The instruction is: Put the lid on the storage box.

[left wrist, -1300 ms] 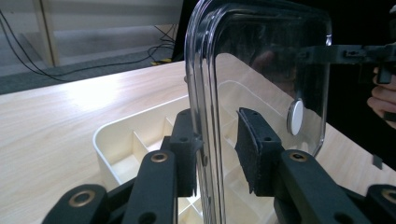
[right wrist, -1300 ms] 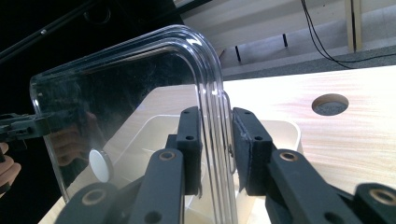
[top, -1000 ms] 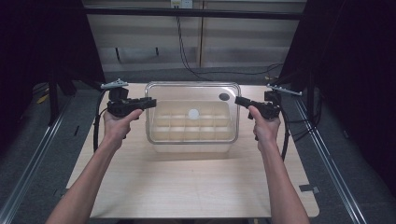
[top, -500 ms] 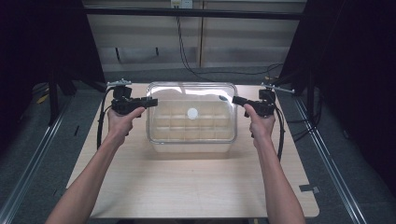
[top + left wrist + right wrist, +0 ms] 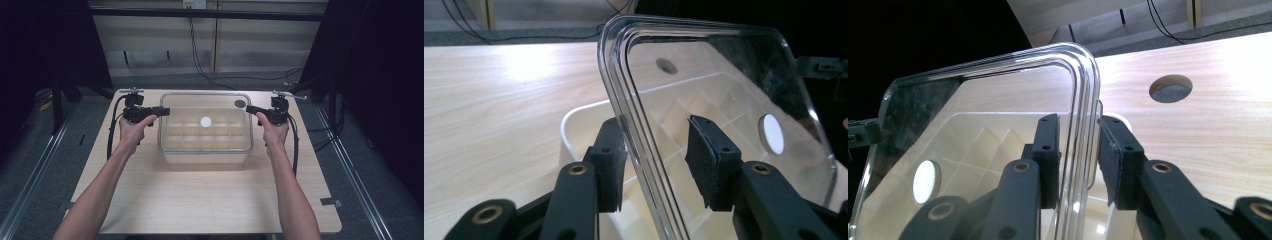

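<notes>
Nearest the person, both hands come in from the table edge. The left gripper straddles the clear lid rim, jaws just opening, one pad by the rim, the other clear of it. The right gripper has its pads close on either side of the rim, also easing apart. The lid lies over the white tray mid-table. To finish well, open both evenly and draw straight outward so the lid doesn't shift

Clear lid's lower edge and tongs' bases cut off by frame bottom.
</notes>
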